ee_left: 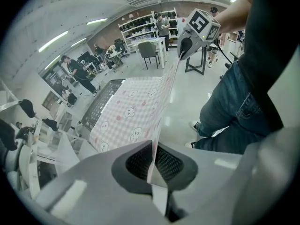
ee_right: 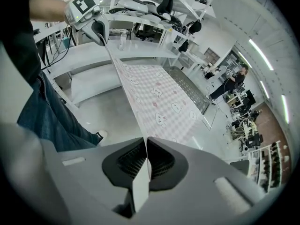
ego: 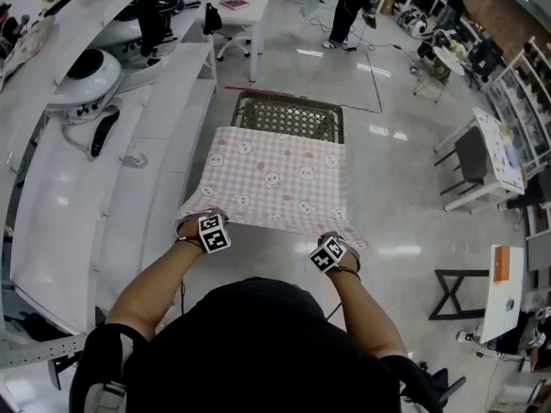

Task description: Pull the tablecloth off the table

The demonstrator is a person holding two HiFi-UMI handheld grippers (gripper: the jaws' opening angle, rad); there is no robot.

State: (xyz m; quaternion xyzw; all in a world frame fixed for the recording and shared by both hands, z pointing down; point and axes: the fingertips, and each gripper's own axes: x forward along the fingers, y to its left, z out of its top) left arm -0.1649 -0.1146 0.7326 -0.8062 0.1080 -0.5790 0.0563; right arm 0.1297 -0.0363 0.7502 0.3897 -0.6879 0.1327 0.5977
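Observation:
A pink checked tablecloth [ego: 280,179] with small animal faces lies partly over a dark mesh-topped table [ego: 293,117], whose far end is bare. My left gripper [ego: 200,227] is shut on the cloth's near left corner, and my right gripper [ego: 337,246] is shut on its near right corner. The near edge hangs stretched between them, off the table. In the left gripper view the tablecloth [ee_left: 136,111] runs edge-on from the left gripper [ee_left: 153,165] to the other gripper. In the right gripper view the tablecloth [ee_right: 157,97] runs away from the pinching right gripper [ee_right: 146,165].
A long white bench [ego: 103,179] with helmets and gear runs along the left, close to the mesh table. Glossy floor lies to the right, with a chair [ego: 469,157] and white desks [ego: 504,286] further off. People stand at the far end of the room [ego: 349,7].

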